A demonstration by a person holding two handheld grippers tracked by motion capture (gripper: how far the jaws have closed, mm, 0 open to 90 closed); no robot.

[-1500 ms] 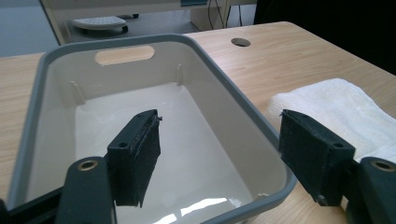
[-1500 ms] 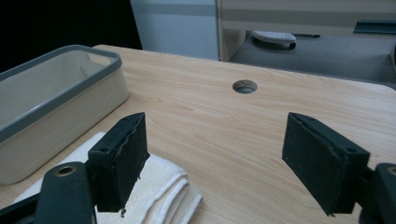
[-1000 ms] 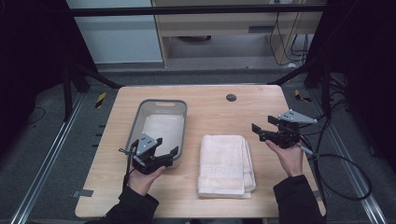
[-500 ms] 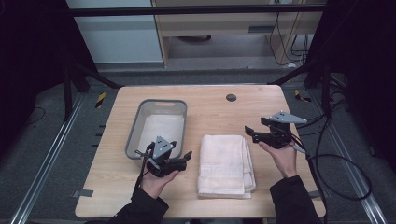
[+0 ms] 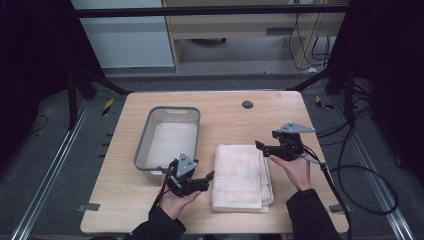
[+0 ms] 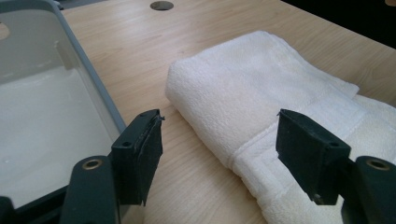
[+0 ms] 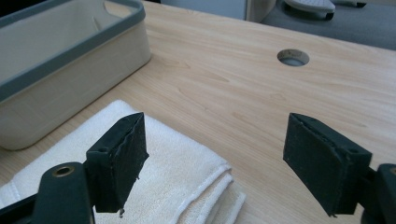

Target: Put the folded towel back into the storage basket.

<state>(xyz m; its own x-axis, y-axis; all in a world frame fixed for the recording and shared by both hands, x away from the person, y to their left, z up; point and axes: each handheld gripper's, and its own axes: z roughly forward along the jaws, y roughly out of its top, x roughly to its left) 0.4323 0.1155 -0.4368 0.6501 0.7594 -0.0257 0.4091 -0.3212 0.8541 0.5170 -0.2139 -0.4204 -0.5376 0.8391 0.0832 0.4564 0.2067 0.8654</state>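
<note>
A folded white towel [image 5: 241,176] lies on the wooden table [image 5: 225,112], right of a grey-rimmed white bin [image 5: 170,141]. My left gripper [image 5: 207,176] is open at the towel's near left edge, its jaws wide apart with nothing between them. In the left gripper view the towel [image 6: 261,107] runs under the right jaw and the bin [image 6: 46,112] stands at the left. My right gripper [image 5: 260,145] is open at the towel's far right corner. The right gripper view has that towel corner [image 7: 177,172] low between the jaws and the bin [image 7: 60,60] at the upper left.
A round cable hole [image 5: 247,104] sits in the table near its far edge. Black cables [image 5: 350,170] trail off the right side of the table. Dark frame posts stand at both far corners. Bare wood lies beyond the towel and at the right.
Both grippers have closed in on the towel: the left has moved right and toward the near edge, the right has moved left and down. Both stay open.
</note>
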